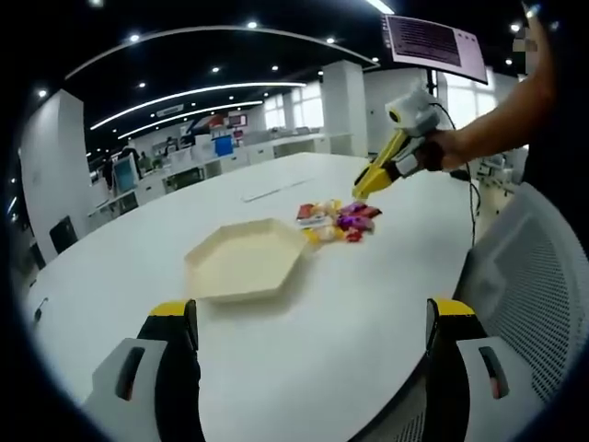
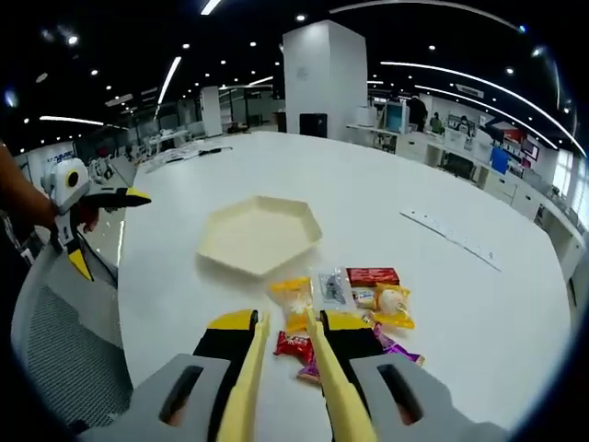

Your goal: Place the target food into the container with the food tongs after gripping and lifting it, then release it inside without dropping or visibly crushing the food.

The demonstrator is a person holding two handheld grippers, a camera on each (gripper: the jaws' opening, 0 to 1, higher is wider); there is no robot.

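A cream hexagonal tray (image 1: 244,258) (image 2: 260,235) lies on the white round table (image 1: 368,304). Beside it is a pile of wrapped snacks (image 1: 337,221) (image 2: 354,295): yellow, red, clear and purple packets. My right gripper (image 2: 285,322) (image 1: 375,180) is shut on yellow food tongs (image 2: 241,378) (image 1: 368,182), whose arms stand apart just above the near side of the pile. A red packet (image 2: 294,345) shows in the gap between them, not gripped. My left gripper (image 1: 313,322) (image 2: 106,226) stands wide open near the table edge, short of the tray, holding nothing.
A grey mesh chair back (image 1: 538,276) (image 2: 64,354) stands at the table edge by the person's arm (image 1: 488,133). A thin white strip (image 2: 451,238) (image 1: 271,191) lies farther across the table. Office desks and a white pillar (image 2: 317,78) are behind.
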